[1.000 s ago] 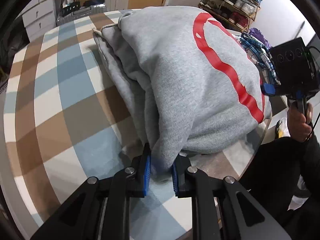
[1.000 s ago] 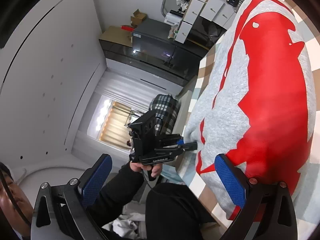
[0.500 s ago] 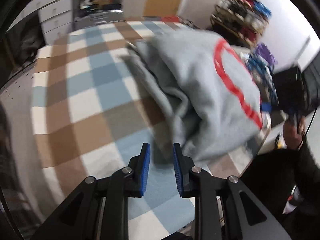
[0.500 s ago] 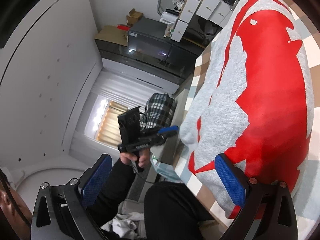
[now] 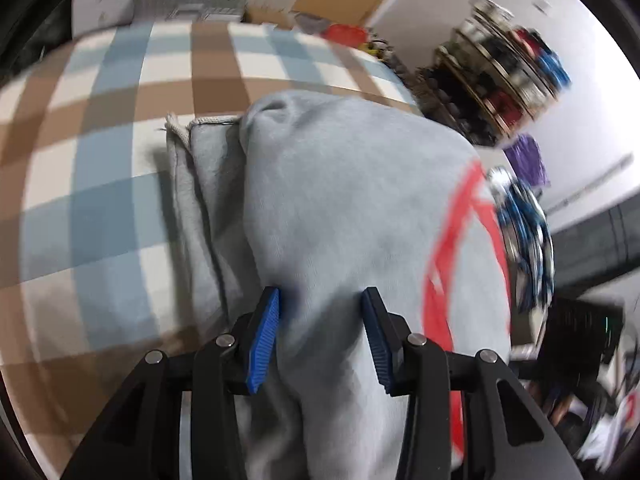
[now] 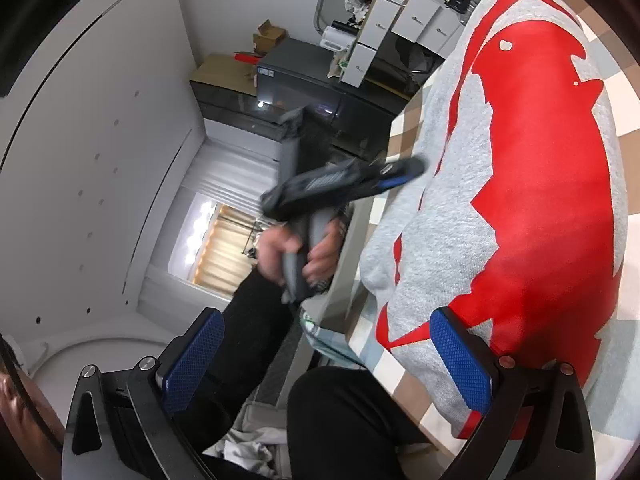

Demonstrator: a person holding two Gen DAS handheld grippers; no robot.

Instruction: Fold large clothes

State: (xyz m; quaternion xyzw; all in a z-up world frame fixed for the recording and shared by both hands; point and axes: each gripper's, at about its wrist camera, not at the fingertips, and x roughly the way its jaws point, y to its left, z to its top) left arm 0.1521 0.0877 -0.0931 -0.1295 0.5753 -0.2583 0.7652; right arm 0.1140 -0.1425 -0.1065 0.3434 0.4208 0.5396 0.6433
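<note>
A folded grey sweatshirt (image 5: 340, 200) with a big red print (image 6: 540, 168) lies on the checked tablecloth (image 5: 100, 160). My left gripper (image 5: 320, 320) is open, its blue pads either side of a fold of the sweatshirt's near edge, over the garment. It also shows in the right wrist view (image 6: 400, 170), blurred, at the sweatshirt's edge. My right gripper (image 6: 328, 356) is wide open and empty, off the table edge beside the sweatshirt's corner.
A plaid garment (image 5: 524, 232) lies past the sweatshirt at the right. A shoe rack (image 5: 508, 76) stands behind the table. White drawers (image 6: 404, 20) and a dark cabinet (image 6: 304, 84) are beyond. My legs (image 6: 360, 420) are at the table edge.
My left gripper let go of the sweatshirt's edge, pulled back, then opened wider and moved forward over the garment. The right gripper has stayed open and nearly still.
</note>
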